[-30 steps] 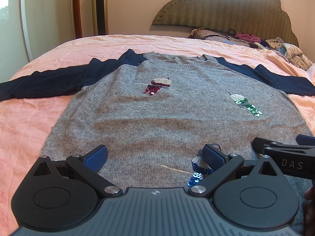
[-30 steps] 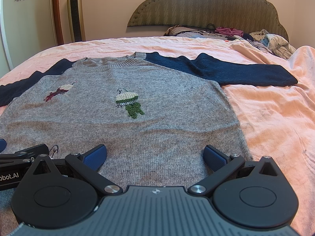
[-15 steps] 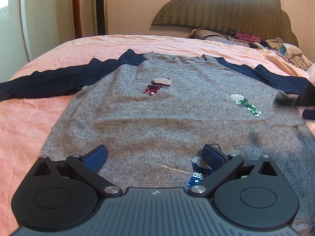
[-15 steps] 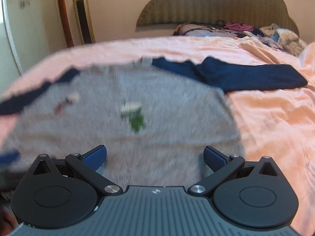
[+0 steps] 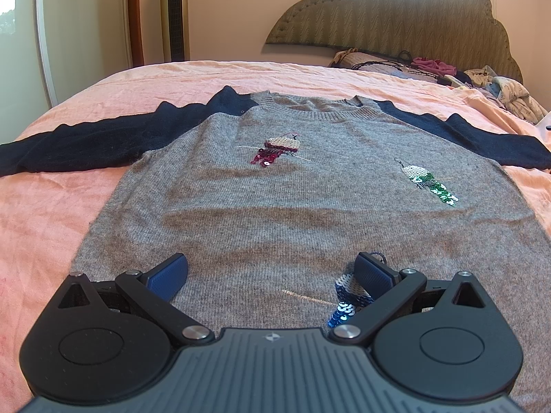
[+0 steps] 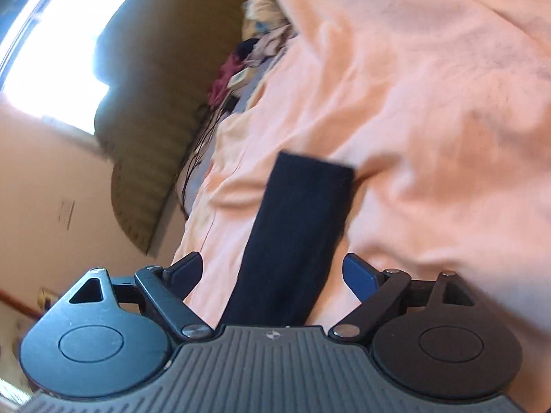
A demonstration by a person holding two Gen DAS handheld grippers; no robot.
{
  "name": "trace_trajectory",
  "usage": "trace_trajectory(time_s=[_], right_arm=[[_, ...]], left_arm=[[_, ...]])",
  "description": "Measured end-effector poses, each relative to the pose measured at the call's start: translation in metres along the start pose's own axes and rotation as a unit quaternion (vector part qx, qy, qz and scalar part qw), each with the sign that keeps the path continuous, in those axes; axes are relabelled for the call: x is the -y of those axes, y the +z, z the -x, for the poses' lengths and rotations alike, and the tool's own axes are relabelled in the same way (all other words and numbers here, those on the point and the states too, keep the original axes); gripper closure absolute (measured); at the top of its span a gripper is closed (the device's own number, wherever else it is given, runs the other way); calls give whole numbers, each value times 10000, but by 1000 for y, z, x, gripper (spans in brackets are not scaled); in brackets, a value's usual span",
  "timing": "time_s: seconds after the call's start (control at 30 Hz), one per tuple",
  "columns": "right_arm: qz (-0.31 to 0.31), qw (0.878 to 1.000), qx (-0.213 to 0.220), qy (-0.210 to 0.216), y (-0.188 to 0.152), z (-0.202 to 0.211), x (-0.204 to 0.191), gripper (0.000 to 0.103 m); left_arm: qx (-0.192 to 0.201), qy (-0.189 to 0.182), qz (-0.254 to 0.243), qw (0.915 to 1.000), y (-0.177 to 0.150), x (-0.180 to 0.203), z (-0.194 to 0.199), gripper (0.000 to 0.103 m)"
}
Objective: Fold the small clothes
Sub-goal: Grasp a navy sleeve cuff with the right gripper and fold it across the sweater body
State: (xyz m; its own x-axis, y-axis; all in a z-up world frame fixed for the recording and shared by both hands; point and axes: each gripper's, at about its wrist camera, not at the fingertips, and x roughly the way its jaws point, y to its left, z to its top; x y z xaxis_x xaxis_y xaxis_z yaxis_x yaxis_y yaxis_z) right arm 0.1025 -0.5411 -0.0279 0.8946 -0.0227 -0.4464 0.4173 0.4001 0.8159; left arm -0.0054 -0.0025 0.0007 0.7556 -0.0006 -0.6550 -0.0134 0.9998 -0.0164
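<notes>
A grey knitted sweater with navy sleeves (image 5: 310, 213) lies flat on a pink bedsheet (image 5: 51, 213). The left gripper (image 5: 272, 275) hovers wide over its hem, empty. The right gripper (image 6: 272, 272), rolled sideways, is closing around the navy right sleeve (image 6: 303, 227), which runs lengthwise between its jaws, pads not yet touching.

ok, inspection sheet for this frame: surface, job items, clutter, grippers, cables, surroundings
Surface: pink bedsheet, wrinkled.
Job's things: grey sweater flat, face up, both navy sleeves spread; right sleeve between the right fingers.
Clutter: clothes pile by the headboard.
Grippers: left gripper open above the hem, nothing gripped; right gripper closing, pads not yet touching the sleeve.
Cables: dark cord on the pile.
Surroundings: tower fan, bright window.
</notes>
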Motion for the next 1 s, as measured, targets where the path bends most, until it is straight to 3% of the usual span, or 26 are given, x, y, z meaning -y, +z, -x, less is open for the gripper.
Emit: trace_trajectory(time_s=[0.07,0.2,0.27,0.33,0.47,0.53,0.63,0.7,0.8,0.83,0.87,0.9,0.93,1.0], right_arm=[[-166,9998,-42,28,4,-17,8,20],[121,9997,104,-158,7,-38,6,41],[223,9992,176,-273,9,-44,3,57],[350,9982,192,-436,10,-47,2,88],[580,9973,443,-43,-3,-29,-15,88],[1111,9928,327,313,-21,-14,-48,88],[1820,9777,-14,1043,-63,6,-103,88],[2249,9586,-408,1695,-109,19,-145,88],[2581,9298,-1206,2332,-185,21,-188,86],[2672,9222,-1446,2392,-211,17,-195,79],[2787,9143,-1731,2377,-237,13,-200,67],[2849,9103,-1981,2258,-260,11,-202,24],[2842,9124,-2037,2129,-275,12,-198,5],[2790,9143,-1952,2195,-294,27,-181,16]], left_arm=[[-2,-3,6,10000,1,0,-1,0],[-4,-3,10,10000,2,0,0,0],[-2,-7,15,10000,1,1,0,0],[-1,-10,20,10000,2,1,0,0],[12,-36,59,10000,3,0,0,0],[17,-43,70,10000,3,0,-1,0],[24,-55,86,9999,3,-1,-1,0],[22,-51,79,10000,3,-1,-2,0],[15,-39,49,10000,3,0,-2,0],[11,-34,30,10000,3,0,-2,0],[10,-39,21,10000,3,0,-2,0],[12,-62,21,10000,3,-1,-2,0],[17,-104,31,9999,3,-2,-1,0],[19,-236,15,9997,3,-6,0,0]])
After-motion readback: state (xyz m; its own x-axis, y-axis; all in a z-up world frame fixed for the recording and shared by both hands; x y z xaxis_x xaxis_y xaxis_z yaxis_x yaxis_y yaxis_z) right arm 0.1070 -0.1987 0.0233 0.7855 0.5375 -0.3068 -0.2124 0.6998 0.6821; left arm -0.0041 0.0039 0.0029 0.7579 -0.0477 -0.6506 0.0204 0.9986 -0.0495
